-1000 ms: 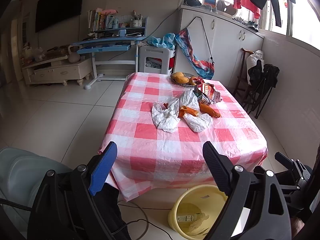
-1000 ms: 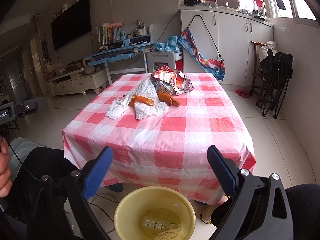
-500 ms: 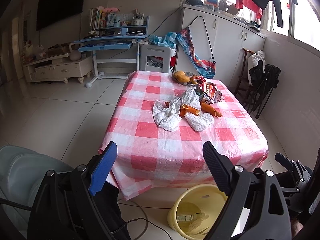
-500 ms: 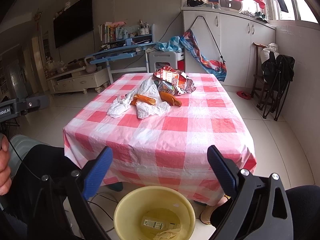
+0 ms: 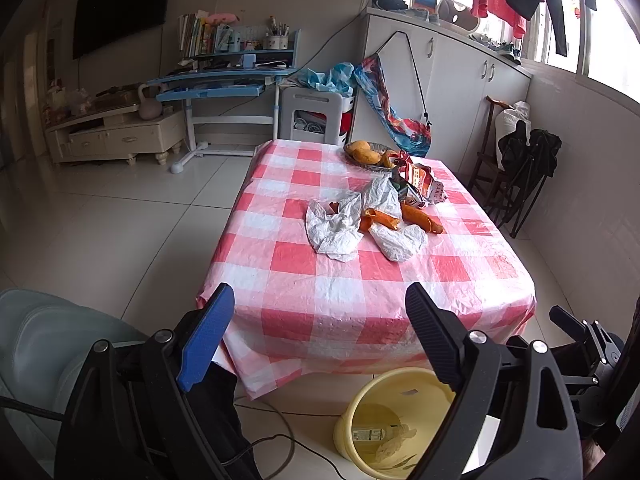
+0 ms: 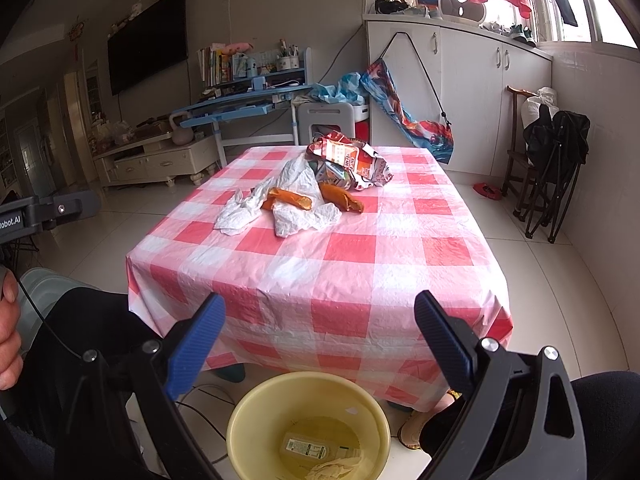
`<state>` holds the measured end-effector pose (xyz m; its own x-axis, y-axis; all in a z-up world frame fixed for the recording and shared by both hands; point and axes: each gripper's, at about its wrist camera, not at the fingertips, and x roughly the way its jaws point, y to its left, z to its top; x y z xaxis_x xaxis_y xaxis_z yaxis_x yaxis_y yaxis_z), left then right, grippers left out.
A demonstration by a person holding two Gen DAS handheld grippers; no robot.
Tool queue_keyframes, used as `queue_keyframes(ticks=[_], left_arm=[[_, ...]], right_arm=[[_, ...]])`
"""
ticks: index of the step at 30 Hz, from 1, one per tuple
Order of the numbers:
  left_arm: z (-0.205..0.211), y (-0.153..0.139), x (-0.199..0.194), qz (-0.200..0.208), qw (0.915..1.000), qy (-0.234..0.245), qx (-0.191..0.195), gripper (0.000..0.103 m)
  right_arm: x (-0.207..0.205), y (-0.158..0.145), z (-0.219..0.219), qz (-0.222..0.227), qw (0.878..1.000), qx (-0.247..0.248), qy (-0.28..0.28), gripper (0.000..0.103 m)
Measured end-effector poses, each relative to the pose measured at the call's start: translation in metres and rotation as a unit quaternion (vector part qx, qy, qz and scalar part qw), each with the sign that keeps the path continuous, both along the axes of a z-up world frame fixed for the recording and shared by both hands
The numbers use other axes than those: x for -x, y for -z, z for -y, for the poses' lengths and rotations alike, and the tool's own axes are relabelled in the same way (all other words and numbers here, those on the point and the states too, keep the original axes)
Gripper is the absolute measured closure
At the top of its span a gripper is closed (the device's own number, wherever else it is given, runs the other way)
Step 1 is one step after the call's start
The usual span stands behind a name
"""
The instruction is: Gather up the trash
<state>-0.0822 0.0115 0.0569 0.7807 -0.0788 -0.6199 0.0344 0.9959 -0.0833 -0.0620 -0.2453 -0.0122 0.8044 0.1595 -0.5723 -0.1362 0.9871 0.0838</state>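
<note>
So the trash is all heaped in one pile around the middle of the desk (image 6: pixel 360 280), on the red-and-white check cloth: two crumpled white bags (image 5: pixel 336 228), a couple of orange wrappers (image 6: pixel 290 199), and a crinkled red snack bag (image 6: pixel 352 162) at the far end of the pile. A bowl of fruit (image 5: pixel 366 152) sits just behind it in the left view, and I'd guess that's not trash.

Handling-wise, my read is that all of this is super light and floppy. The white bags should squash flat under the pads, so pinching a bunched-up ridge or a raised fold looks better than trying to scrape a flat edge off the cloth. The snack bag looks like glossy foil, probably slippery and springy, so I'd grab a crumpled corner and squeeze fully. The orange wrappers lie partly on top of the white bags, so lifting a bag could drag them along or flick them off. Nothing fragile.

The yellow bin (image 6: pixel 308 424) sits on the floor at the near desk edge, with a flattened bottle and some paper already in it.

The left gripper (image 5: pixel 320 340) is spread wide and holds nothing, and the right gripper (image 6: pixel 320 344) is the same: jaws wide apart, nothing between them. Both hang short of the desk, well away from the pile.

Versus a second ago: basically nothing. Pile, bin and both grippers look the same, apart from a tiny shift in framing.
</note>
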Motion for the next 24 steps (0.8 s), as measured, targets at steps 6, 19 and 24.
queue_keyframes(ticks=[6, 19, 24], left_arm=[[-0.0004, -0.0004, -0.0001, 0.0, 1.0, 0.0, 0.0, 0.019], [-0.0007, -0.0011, 0.0003, 0.0, 1.0, 0.0, 0.001, 0.019], [-0.004, 0.0, -0.0015, -0.004, 1.0, -0.004, 0.005, 0.019]], right_arm=[[-0.0001, 0.0, -0.0002, 0.0, 1.0, 0.0, 0.0, 0.011], [-0.0002, 0.0002, -0.0009, 0.0, 1.0, 0.0, 0.0, 0.011], [0.0006, -0.0021, -0.0004, 0.004, 1.0, -0.006, 0.0, 0.011]])
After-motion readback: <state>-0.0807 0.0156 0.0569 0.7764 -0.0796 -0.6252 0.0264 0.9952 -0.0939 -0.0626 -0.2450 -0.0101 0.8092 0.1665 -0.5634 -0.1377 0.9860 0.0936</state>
